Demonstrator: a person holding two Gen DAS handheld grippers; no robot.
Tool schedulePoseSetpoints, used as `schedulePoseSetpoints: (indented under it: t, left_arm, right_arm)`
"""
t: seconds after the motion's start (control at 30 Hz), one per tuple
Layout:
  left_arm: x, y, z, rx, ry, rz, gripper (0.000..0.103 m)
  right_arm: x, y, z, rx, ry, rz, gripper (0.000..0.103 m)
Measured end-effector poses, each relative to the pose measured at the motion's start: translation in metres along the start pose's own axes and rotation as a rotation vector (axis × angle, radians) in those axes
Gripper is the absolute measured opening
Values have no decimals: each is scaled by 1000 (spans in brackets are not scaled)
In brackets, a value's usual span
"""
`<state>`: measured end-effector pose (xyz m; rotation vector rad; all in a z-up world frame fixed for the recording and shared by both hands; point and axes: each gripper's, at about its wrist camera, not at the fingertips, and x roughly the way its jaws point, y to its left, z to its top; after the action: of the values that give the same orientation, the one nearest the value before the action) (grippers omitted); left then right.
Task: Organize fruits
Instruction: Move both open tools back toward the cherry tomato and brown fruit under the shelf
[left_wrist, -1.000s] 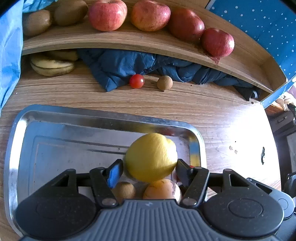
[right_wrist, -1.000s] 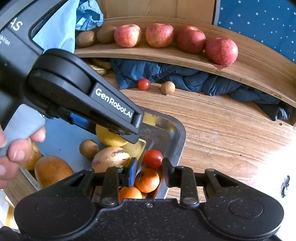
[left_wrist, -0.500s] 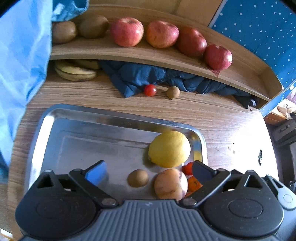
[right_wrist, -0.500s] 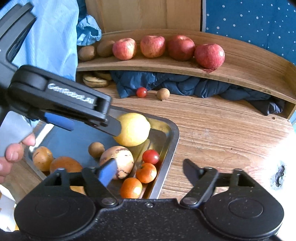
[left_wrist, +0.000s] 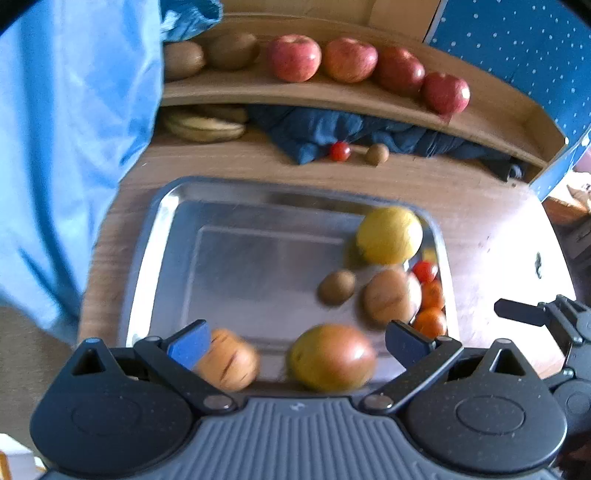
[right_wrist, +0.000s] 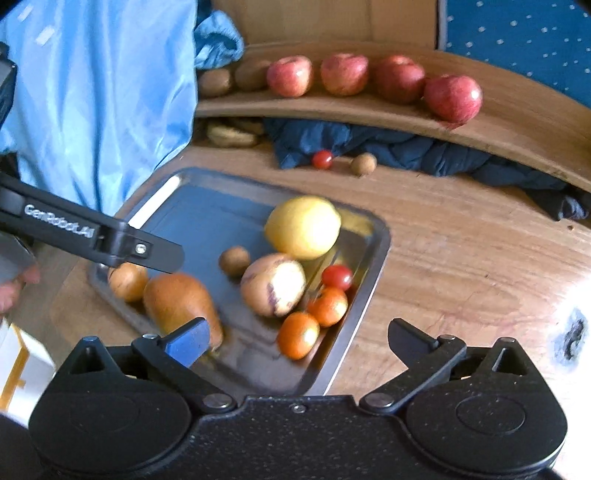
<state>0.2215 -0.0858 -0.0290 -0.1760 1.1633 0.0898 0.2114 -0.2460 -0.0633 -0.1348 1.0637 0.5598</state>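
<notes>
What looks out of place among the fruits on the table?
A cherry tomato and a small brown fruit lie loose on the table beside a dark blue cloth, outside the metal tray and off the shelf where the apples sit in a row.

Tray (left_wrist: 155, 236) left half bare (fruit (left_wrist: 389, 236) crowds its right side).
</notes>
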Motion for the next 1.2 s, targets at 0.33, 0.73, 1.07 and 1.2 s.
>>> schedulePoseSetpoints:
  t: [0.33,0.73,1.07,1.2]
  left_arm:
    - [-5,23,-35,10,132,79,102]
    - [-3,29,-32,-19,205,90,102]
    - [0,28,-1,7,168,98,102]
    - [5,25,13,16,150,102,102]
  right_arm:
    - [9,22,-14,-109,79,60,102]
    - [12,20,-2,-108,59,75,102]
    - [15,10,22,-71,5,61,102]
    - [17,4,29,-58,-8,40,102]
